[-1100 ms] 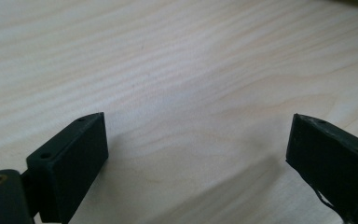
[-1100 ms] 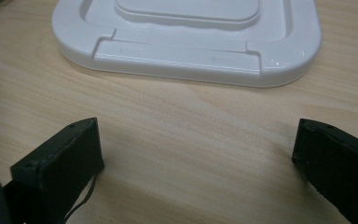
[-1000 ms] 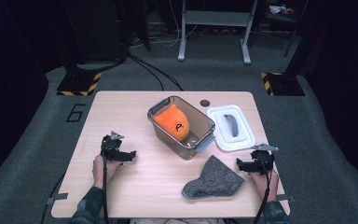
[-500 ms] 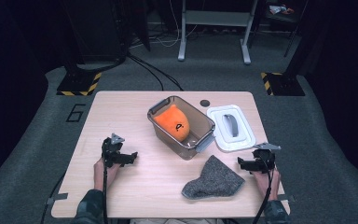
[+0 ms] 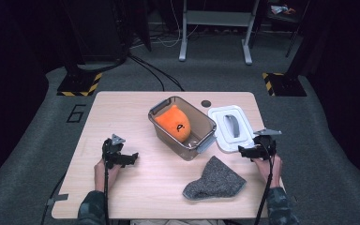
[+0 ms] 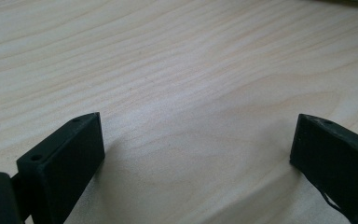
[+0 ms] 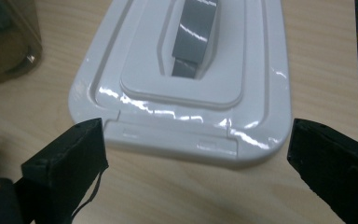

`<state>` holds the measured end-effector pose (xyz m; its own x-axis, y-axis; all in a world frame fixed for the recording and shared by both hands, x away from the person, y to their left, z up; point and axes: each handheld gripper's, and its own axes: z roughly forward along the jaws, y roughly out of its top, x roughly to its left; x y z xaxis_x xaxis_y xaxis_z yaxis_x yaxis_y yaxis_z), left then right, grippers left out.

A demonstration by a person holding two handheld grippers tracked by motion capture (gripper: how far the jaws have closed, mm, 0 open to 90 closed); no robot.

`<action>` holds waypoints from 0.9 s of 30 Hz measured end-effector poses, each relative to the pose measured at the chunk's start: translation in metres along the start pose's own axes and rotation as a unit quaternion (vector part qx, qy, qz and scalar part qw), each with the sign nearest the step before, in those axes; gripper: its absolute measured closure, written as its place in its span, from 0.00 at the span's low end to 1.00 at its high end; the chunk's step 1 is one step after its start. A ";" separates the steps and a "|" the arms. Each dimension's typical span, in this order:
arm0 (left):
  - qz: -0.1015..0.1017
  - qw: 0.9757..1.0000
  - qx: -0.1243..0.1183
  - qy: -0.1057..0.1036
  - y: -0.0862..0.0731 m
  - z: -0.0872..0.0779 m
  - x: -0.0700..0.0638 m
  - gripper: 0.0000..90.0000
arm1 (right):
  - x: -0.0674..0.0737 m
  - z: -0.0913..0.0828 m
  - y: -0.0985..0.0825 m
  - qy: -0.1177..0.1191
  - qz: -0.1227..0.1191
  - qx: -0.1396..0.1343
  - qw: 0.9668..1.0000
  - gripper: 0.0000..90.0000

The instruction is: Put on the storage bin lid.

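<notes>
Lid (image 7: 186, 88) sits dead ahead of your right gripper (image 7: 193, 154), jaws spread, which has edged closer, while your left gripper (image 6: 196, 149) drifts inward, jaws released, over bare worktop (image 6: 177, 70).

Dark room w/ grey carpet floor (image 5: 337, 154). Light wood table (image 5: 122, 108) at centre. Yellow-black hazard-striped bases (image 5: 77, 85) left & right; grey metal stand (image 5: 214, 28) at back, cables nearby.
</notes>
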<state>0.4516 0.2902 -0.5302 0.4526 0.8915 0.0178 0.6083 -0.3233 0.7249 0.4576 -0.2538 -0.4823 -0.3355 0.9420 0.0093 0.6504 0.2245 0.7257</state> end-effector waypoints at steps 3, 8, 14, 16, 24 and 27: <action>0.000 1.000 0.001 -0.001 0.000 0.000 0.000 0.03 | 0.000 0.006 0.011 0.006 -0.001 0.002 1.000 0.05; -0.001 1.000 -0.001 0.000 0.000 0.000 0.000 0.03 | -0.002 0.017 0.027 0.017 0.004 0.014 1.000 0.05; 0.000 1.000 -0.002 0.000 0.000 0.000 0.000 0.03 | -0.002 0.027 0.045 0.019 -0.001 0.017 1.000 0.06; 0.000 1.000 -0.002 -0.001 0.000 0.000 0.000 0.03 | -0.003 0.031 0.052 0.028 0.002 0.021 0.999 0.06; 0.000 1.000 -0.001 -0.001 0.000 0.000 0.000 0.03 | -0.002 0.046 0.070 0.027 0.002 0.026 0.999 0.12; -0.001 1.000 -0.003 -0.001 0.000 0.001 0.000 0.03 | -0.002 0.053 0.076 0.029 0.014 0.032 0.999 0.16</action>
<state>0.4521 0.2900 -0.5307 0.4535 0.8912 0.0149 0.6054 -0.3202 0.7287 0.5439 -0.2257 -0.4642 -0.3549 0.9322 0.0708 0.7016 0.2155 0.6793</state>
